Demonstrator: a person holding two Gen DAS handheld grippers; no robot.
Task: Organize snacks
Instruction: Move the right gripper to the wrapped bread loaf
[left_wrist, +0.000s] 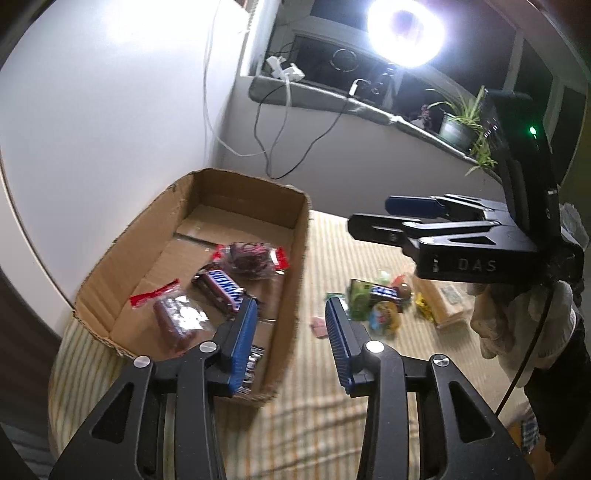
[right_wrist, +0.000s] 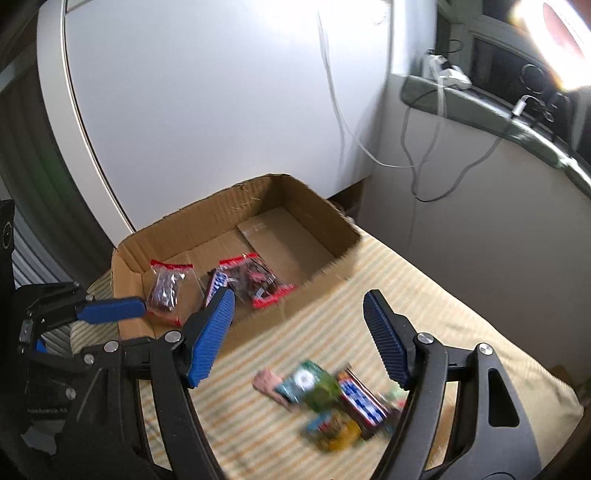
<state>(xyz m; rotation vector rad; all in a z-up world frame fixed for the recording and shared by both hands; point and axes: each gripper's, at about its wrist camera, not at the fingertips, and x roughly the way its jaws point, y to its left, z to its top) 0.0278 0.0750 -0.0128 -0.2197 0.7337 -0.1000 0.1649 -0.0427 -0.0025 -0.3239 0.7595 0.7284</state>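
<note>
An open cardboard box (left_wrist: 291, 266) (right_wrist: 321, 206) lies on a striped cloth. Inside it are a Snickers bar (left_wrist: 221, 288), a red-edged clear packet (left_wrist: 251, 258) (right_wrist: 255, 280) and a second clear packet (left_wrist: 177, 321) (right_wrist: 166, 288). A pile of loose snacks (left_wrist: 380, 299) (right_wrist: 332, 398) lies on the cloth to the right of the box. My left gripper (left_wrist: 291, 321) is open and empty above the box's near right wall. My right gripper (right_wrist: 299, 328) is open and empty above the pile; it shows in the left wrist view (left_wrist: 373, 218).
The striped cloth (left_wrist: 351, 424) (right_wrist: 461, 314) covers the work surface. A white wall and hanging cables (left_wrist: 273, 122) stand behind the box. A window ledge holds a potted plant (left_wrist: 461, 122) and a bright lamp (left_wrist: 406, 29).
</note>
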